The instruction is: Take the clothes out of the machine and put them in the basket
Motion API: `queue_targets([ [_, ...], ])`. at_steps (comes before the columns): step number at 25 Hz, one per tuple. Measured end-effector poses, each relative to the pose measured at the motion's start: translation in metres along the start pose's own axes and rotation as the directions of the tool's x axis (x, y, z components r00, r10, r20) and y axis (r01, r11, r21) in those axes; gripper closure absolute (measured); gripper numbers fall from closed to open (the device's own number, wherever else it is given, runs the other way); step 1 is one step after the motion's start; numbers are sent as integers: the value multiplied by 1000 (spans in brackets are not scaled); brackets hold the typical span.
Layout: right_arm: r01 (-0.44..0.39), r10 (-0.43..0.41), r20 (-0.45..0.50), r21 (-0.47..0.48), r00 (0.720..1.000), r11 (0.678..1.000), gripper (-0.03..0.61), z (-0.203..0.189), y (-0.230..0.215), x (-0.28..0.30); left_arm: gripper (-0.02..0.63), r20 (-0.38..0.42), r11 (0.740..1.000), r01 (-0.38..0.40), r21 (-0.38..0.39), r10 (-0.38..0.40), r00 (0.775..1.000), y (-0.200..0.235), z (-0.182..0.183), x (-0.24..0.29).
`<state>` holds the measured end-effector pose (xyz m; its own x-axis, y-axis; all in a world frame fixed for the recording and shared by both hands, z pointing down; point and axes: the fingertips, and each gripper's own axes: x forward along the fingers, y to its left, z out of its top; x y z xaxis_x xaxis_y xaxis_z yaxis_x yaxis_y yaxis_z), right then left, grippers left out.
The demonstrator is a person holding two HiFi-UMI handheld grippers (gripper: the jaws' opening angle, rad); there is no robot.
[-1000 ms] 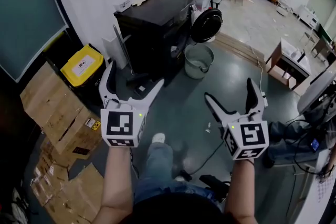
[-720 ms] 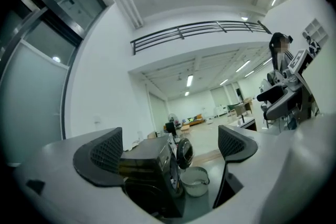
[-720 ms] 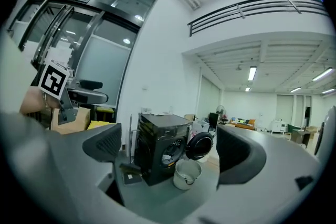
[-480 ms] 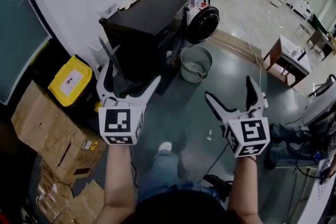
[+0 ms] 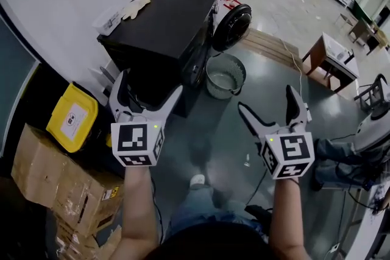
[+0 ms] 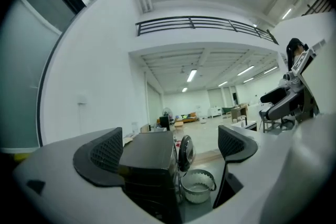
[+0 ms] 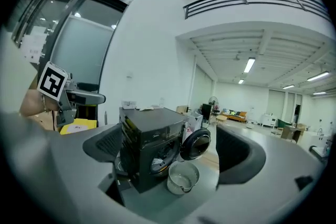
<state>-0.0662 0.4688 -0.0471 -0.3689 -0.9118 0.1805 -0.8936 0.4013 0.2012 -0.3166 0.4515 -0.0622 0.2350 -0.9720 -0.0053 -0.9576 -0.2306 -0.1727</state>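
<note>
Both tools empty, jaws wide apart: left tool [image 5: 151,83], right tool [image 5: 265,100], held up in air, well short of machine [image 5: 164,27]. Door [image 5: 231,27] swung open. Pale clothes [image 7: 158,162] seem to lie in drum, seen only in right gripper view. Basket [image 5: 225,75] on floor just beside machine front, under door, looks empty. Task judged at very start: nothing removed yet; approach, every grab, every drop into basket left.
</note>
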Motion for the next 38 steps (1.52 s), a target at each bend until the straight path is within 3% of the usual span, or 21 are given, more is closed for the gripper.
queue_targets([
  [6,26,-26,-16,-22,1000,999,23,3,-10,21,48,1,998,62,0,-62,998,-8,-7,30],
  [17,11,-11,7,-21,1000,1000,23,-2,-52,59,48,1,998,69,10,-69,998,-30,-3,84],
  [33,-11,10,4,67,1000,998,23,-39,-272,196,48,-79,999,8,40,-5,997,-118,-3,308],
  [38,-36,40,-40,78,998,996,23,-66,-318,238,48,-128,1000,-9,27,12,992,-141,-22,365],
])
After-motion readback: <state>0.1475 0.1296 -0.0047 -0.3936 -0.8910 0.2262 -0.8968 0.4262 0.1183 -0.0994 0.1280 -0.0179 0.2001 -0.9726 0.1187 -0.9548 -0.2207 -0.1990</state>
